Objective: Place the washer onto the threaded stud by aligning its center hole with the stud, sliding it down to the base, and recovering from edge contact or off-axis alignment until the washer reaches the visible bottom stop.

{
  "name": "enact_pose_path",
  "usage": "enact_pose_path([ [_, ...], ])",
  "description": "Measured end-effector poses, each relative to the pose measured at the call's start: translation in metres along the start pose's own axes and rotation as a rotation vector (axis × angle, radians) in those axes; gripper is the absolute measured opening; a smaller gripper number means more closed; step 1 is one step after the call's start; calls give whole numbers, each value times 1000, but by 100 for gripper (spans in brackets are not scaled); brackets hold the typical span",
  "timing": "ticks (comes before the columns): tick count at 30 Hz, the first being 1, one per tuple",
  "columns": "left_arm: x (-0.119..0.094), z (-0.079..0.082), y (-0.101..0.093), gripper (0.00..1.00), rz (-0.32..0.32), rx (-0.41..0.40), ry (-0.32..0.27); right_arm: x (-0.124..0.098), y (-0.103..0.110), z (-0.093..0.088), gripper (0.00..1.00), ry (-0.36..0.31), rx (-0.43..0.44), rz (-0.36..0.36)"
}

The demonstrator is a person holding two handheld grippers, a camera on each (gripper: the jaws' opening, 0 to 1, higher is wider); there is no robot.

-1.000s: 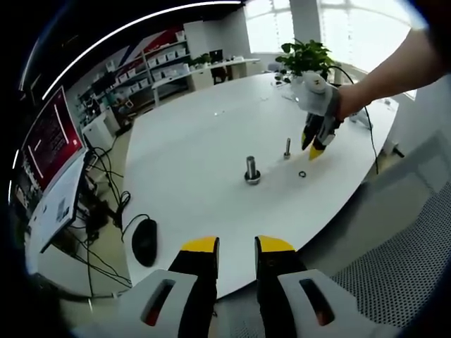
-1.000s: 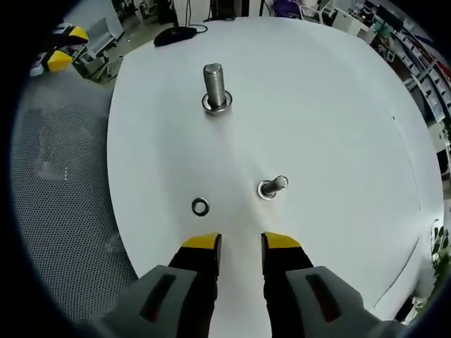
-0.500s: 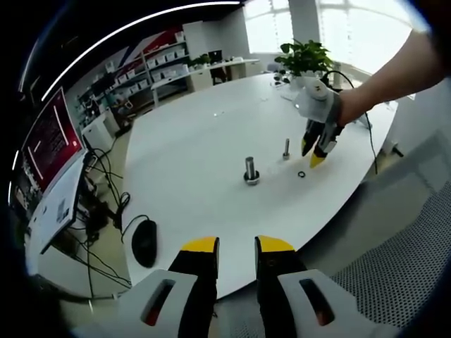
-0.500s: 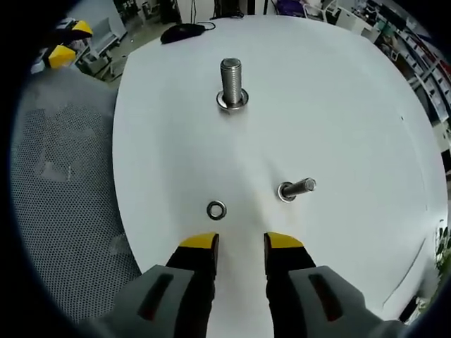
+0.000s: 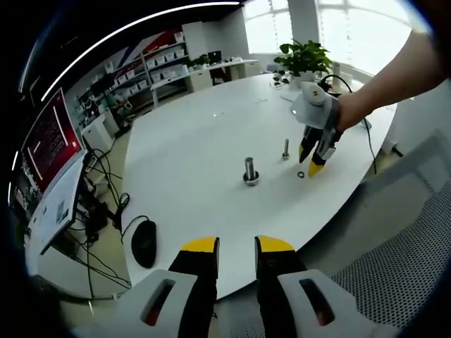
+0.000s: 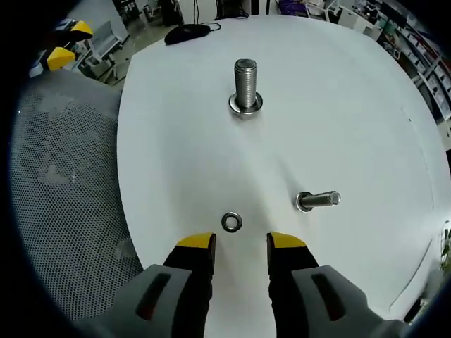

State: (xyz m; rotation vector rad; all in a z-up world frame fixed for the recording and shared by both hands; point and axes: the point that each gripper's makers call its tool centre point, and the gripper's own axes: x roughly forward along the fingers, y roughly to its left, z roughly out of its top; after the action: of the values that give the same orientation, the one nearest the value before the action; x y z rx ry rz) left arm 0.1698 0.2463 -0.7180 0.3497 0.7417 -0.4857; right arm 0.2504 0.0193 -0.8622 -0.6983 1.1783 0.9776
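We've moved our right gripper closer, jaws open w/ nothing held, over the washer, ready to grab.

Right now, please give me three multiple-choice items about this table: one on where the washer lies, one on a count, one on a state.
1. Where is the washer?
A. flat on the table, just ahead of the right gripper
B. on the big stud
C. on the chair

2. How many upright threaded studs stand on the table?
A. one
B. two
C. four

3. How is the right gripper?
A. shut on the washer
B. open, holding nothing
C. shut on a stud

Answers: 1 A, the ring lies bare between the yellow tips. 2 B, the big stud and the thin stud. 3 B, a gap shows between the jaws.
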Motion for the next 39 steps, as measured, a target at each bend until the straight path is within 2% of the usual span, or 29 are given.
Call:
enact_pose_path([
  [16,-1,1,1,18,1,-5,-7,8,3,8,27,9,-46,-10],
  [19,-1,2,1,18,1,-5,-9,8,3,7,25,33,-137,-26],
  [21,-1,2,1,18,2,-7,-10,8,9,7,23,30,-136,-18],
  [29,-1,2,1,18,2,-7,-12,9,7,7,21,36,-172,-12],
  [34,-1,1,0,18,0,-2,-8,9,12,8,19,40,-242,0],
  [39,-1,2,1,18,1,-4,-12,10,11,9,17,73,-251,8],
])
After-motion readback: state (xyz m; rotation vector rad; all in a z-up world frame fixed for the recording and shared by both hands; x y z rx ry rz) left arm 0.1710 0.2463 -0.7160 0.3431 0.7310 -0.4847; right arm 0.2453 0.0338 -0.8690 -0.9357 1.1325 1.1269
